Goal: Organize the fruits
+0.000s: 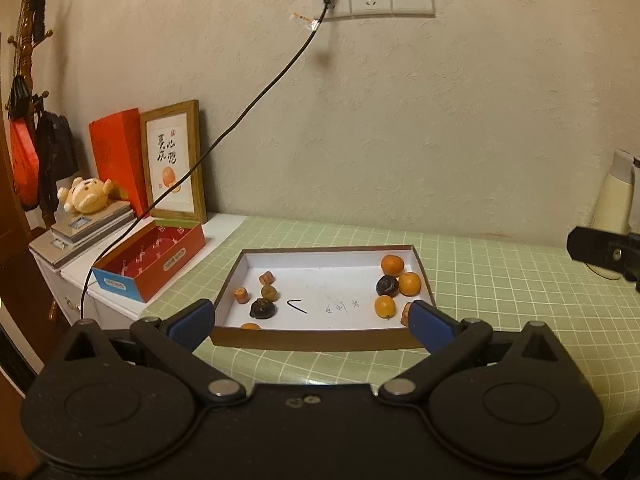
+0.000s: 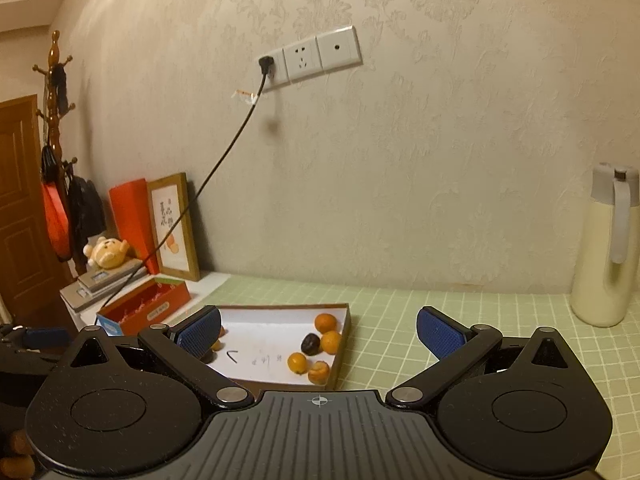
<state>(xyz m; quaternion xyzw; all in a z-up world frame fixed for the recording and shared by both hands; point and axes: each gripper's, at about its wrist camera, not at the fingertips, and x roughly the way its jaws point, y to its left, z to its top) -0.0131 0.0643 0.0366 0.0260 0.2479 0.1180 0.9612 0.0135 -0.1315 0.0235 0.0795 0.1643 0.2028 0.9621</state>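
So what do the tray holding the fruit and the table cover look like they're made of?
The tray looks like cardboard: thin brown walls, matte white inside with pen marks on the floor. The table cover seems to be a plastic or vinyl sheet, pale green with a white grid; a faint sheen near the front edge suggests that.

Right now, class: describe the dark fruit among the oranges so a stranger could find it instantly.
Find the shallow white tray on the green checked tablecloth. In its right end sits the dark fruit, touching an orange: the only blackish-brown one in that cluster.
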